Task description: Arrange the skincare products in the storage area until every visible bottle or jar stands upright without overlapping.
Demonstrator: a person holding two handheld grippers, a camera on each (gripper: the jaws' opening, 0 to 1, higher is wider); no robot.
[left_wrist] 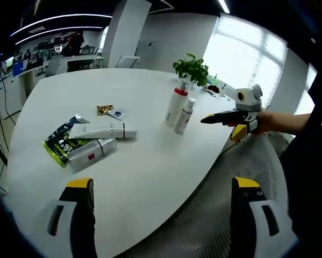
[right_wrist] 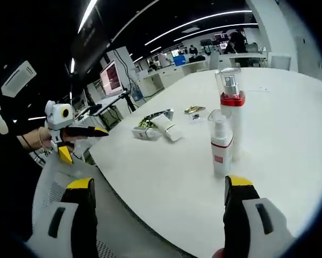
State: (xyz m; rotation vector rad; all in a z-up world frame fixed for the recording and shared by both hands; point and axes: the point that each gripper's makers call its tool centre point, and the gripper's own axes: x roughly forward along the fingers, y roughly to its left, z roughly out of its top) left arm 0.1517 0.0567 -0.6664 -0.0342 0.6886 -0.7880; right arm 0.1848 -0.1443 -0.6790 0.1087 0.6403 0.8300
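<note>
Two bottles stand upright side by side on the white table (left_wrist: 139,183): a tall white one with a red band (left_wrist: 176,105) (right_wrist: 231,110) and a shorter one with a clear cap (left_wrist: 184,115) (right_wrist: 221,145). A white tube (left_wrist: 101,131) (right_wrist: 167,128) and a white bottle with a red label (left_wrist: 92,152) (right_wrist: 141,132) lie flat on a dark green packet (left_wrist: 60,141). My left gripper (left_wrist: 162,184) (right_wrist: 103,130) hovers open off the table's near edge, holding nothing. My right gripper (right_wrist: 159,181) (left_wrist: 205,120) is open beside the upright bottles, apart from them.
A potted plant (left_wrist: 192,69) stands behind the upright bottles. A gold wrapper (left_wrist: 104,109) (right_wrist: 194,109) and a small sachet (left_wrist: 118,114) lie mid-table. A mesh chair (left_wrist: 260,177) sits below the table's edge. Desks with monitors (right_wrist: 111,78) fill the room behind.
</note>
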